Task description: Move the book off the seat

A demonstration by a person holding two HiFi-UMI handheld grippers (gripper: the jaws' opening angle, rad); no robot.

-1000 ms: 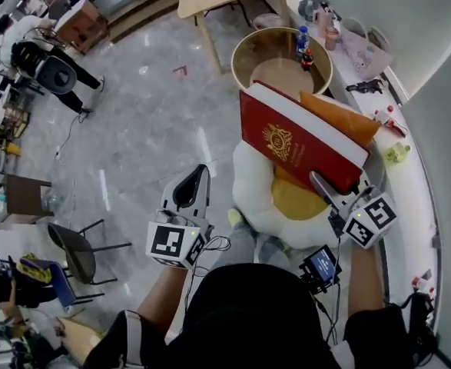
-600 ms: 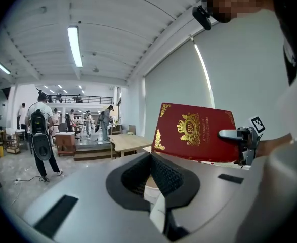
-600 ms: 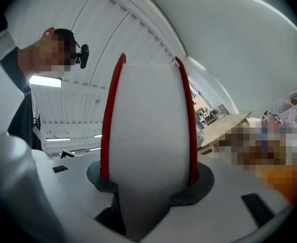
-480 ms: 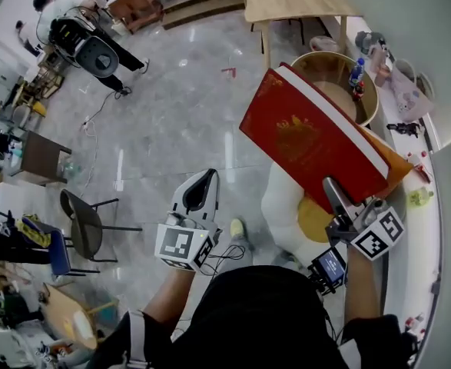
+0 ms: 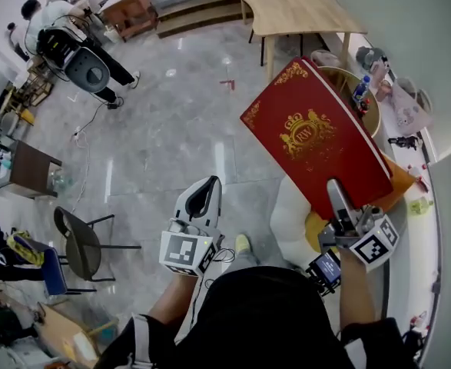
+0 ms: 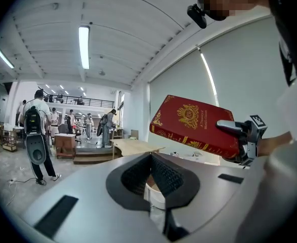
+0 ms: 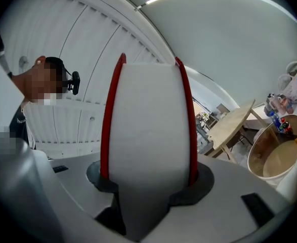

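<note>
A big red book (image 5: 315, 135) with a gold crest hangs in the air, tilted up, its cover facing me. My right gripper (image 5: 337, 197) is shut on its near lower edge. In the right gripper view the book's white page edge (image 7: 148, 125) fills the gap between the jaws. The book (image 6: 193, 125) also shows in the left gripper view. Below it lies the seat, a white pouf (image 5: 286, 215) with a yellow cushion (image 5: 314, 227), partly hidden by the book. My left gripper (image 5: 207, 189) hovers over the floor to the left, shut and empty.
An orange cushion (image 5: 402, 181) peeks out right of the book. Behind it stand a round wooden tub (image 5: 373, 118) and a wooden table (image 5: 294, 6). A white ledge (image 5: 422, 233) with small items runs along the right. A black chair (image 5: 81, 244) and people are at left.
The book has risen off the seat and tipped up, so its cover now faces me. The right gripper rose with it. The left gripper moved along with the person.
</note>
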